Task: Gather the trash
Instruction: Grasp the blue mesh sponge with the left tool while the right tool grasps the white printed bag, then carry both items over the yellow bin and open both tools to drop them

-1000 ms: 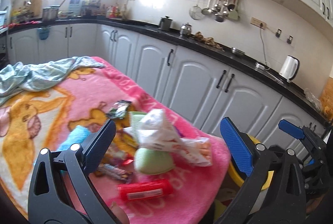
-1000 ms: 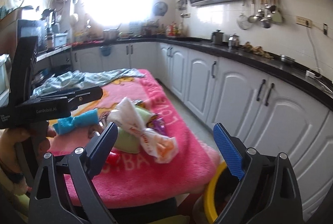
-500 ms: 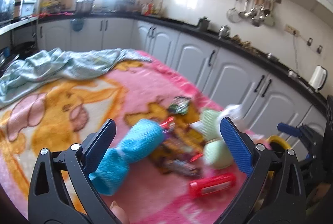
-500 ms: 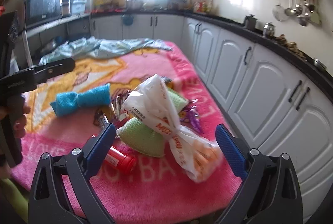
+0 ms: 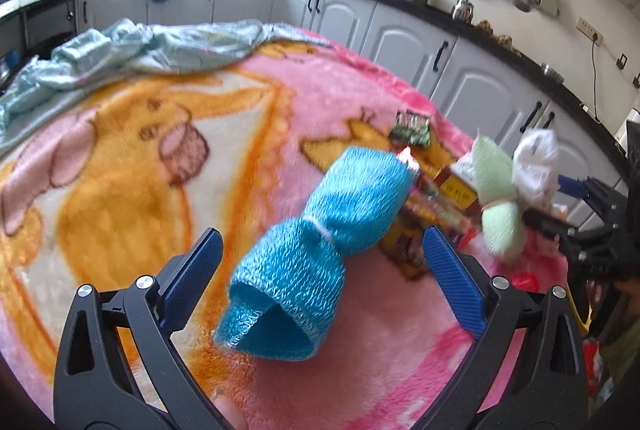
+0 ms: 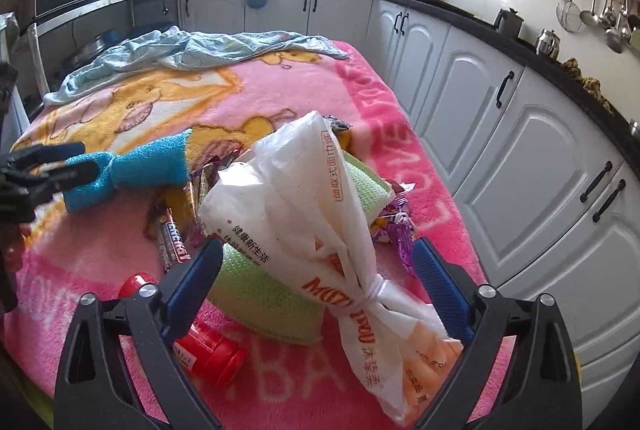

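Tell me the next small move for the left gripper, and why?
Probably ease forward a little and close: the left gripper is open, and the blue mesh bundle already lies between its fingers, apart from both pads.

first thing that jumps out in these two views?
The blue mesh scrubber, tied at the middle, lies on the pink cartoon blanket between the fingers of the open left gripper. In the right wrist view, a knotted white plastic bag fills the centre, draped over a green cloth between the fingers of the open right gripper.
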